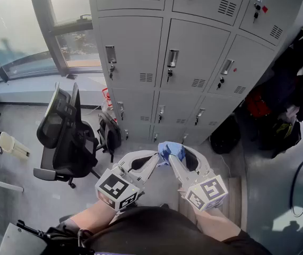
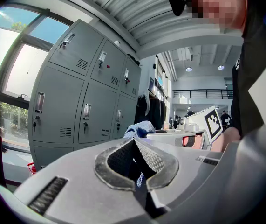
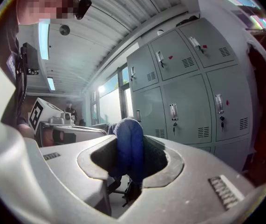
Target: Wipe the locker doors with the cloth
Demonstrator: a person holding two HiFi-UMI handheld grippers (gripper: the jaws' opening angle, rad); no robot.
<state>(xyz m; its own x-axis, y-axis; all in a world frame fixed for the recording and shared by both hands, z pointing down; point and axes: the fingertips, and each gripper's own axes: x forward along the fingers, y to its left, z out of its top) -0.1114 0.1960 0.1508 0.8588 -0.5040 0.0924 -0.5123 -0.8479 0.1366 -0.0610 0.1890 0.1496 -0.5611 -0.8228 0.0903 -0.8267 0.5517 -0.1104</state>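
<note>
Grey metal lockers (image 1: 193,57) are filling the wall ahead in rows of small doors, each with a handle, a keyed lock and a vent. All the doors in view are sitting closed. A large window (image 1: 24,25) is letting daylight in at the left. Below it, a black office chair (image 1: 66,137) is standing on the pale grey floor (image 1: 29,195), and a dark backpack (image 1: 110,134) is leaning at the foot of the lockers. Dark coats (image 1: 294,78) are hanging at the right end of the row. A ribbed metal ceiling (image 3: 123,27) is running overhead.

The blue cloth (image 1: 171,151) is bunching in the air between the two claw tips, short of the lockers and touching no door. The right gripper (image 1: 172,161) is clamping a thick fold of it, with its jaws pressing on the fabric from both sides. The left gripper (image 1: 159,161) is meeting it tip to tip. Its jaws are drawn almost together and appear to be pinching a thin edge of the cloth.
</note>
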